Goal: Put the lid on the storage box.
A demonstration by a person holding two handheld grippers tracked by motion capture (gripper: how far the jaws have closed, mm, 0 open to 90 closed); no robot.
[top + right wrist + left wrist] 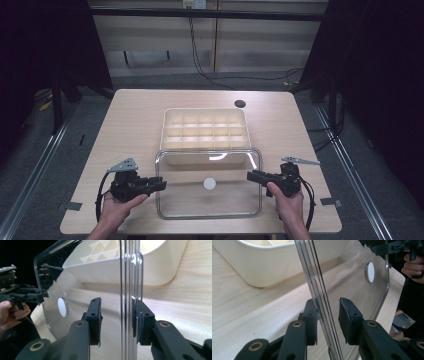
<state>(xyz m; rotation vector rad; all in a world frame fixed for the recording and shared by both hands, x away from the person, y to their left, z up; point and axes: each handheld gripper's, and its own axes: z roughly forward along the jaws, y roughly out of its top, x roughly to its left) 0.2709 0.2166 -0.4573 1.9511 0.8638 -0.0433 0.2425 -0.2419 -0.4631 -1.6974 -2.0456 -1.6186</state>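
Observation:
A clear plastic lid point(210, 202) with a white round disc point(209, 183) at its middle lies at the table's front, its far edge over the front of a cream compartment box point(165, 131). My left gripper point(161, 184) is at the lid's left edge and my right gripper point(250, 175) at its right edge. In the left gripper view the left gripper point(328, 315) is open, its jaws straddling the lid point(352, 282) rim, with one pad touching it. In the right gripper view the right gripper point(117, 317) is likewise open astride the lid point(82, 305) rim.
The wooden table point(135, 115) has a dark cable hole point(240, 103) behind the box. The box point(269, 267) stands close beyond the lid. Tape marks point(74, 205) sit near the front corners. Dark curtains and floor rails flank the table.

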